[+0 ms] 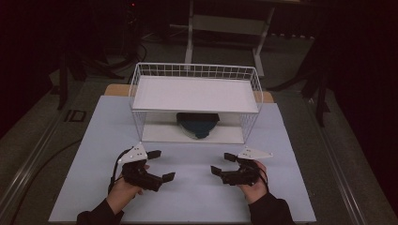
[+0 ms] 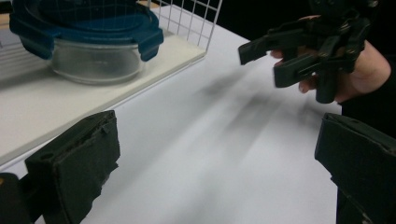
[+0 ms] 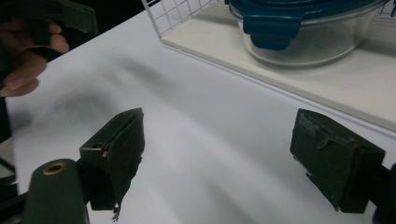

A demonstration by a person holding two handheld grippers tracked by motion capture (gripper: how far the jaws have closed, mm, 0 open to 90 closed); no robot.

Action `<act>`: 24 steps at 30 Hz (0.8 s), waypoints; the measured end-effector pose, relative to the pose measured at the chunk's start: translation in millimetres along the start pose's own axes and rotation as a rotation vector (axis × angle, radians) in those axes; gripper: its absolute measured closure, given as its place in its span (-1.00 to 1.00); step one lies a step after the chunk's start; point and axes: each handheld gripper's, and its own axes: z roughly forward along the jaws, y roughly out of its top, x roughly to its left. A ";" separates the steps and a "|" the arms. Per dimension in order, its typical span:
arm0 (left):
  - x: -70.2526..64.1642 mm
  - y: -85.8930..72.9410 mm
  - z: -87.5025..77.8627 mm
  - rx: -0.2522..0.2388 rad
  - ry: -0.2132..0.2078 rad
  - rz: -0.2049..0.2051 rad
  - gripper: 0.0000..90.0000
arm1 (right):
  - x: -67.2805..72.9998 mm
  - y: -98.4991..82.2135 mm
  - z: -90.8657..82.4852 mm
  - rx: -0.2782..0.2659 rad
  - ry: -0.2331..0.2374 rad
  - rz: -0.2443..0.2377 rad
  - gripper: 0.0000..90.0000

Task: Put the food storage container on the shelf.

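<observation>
The glass box (image 1: 199,124) with its blue lid sits on the rack's (image 1: 195,93) lower shelf. In front of the rack, the left gripper (image 1: 161,165) and right gripper (image 1: 222,163) both gape wide, holding nothing.

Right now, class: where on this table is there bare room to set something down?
Free: the white tabletop between the left gripper and right gripper, and the rack's top shelf. Crowded: the lower shelf, where the blue-lidded glass container sits.

A dim room: grey floor (image 1: 42,126) around the white table (image 1: 187,197), a pale stand (image 1: 225,23) behind, dark walls.
</observation>
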 end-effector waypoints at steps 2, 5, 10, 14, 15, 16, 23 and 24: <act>-0.2 -1.4 -1.0 0.006 0.003 0.003 -1.00 | -0.9 -3.2 -4.5 -0.007 0.010 0.004 -0.61; -1.3 -3.5 -2.1 0.013 0.008 0.011 -1.00 | -1.0 -6.6 -11.1 -0.004 0.005 0.006 -0.61; -2.3 -7.0 -2.1 0.024 0.004 0.016 -1.00 | -0.6 -12.6 -21.8 -0.001 -0.013 0.002 -0.61; -2.7 -7.6 -1.4 0.024 0.003 0.017 -1.00 | -2.4 -19.7 -30.6 0.007 -0.035 -0.001 -0.61; -2.6 -7.8 -1.1 0.025 0.004 0.018 -1.00 | -3.1 -21.8 -32.3 0.011 -0.040 -0.003 -0.61; -2.3 -8.1 -0.7 0.024 0.003 0.020 -1.00 | -4.0 -23.8 -33.6 0.015 -0.047 -0.008 -0.61; -1.3 -10.8 2.9 0.035 0.007 0.024 -1.00 | -10.3 -31.1 -36.5 0.026 -0.064 0.000 -0.61; -1.8 -10.9 3.2 0.035 0.006 0.026 -1.00 | -10.5 -30.9 -36.7 0.023 -0.065 0.002 -0.61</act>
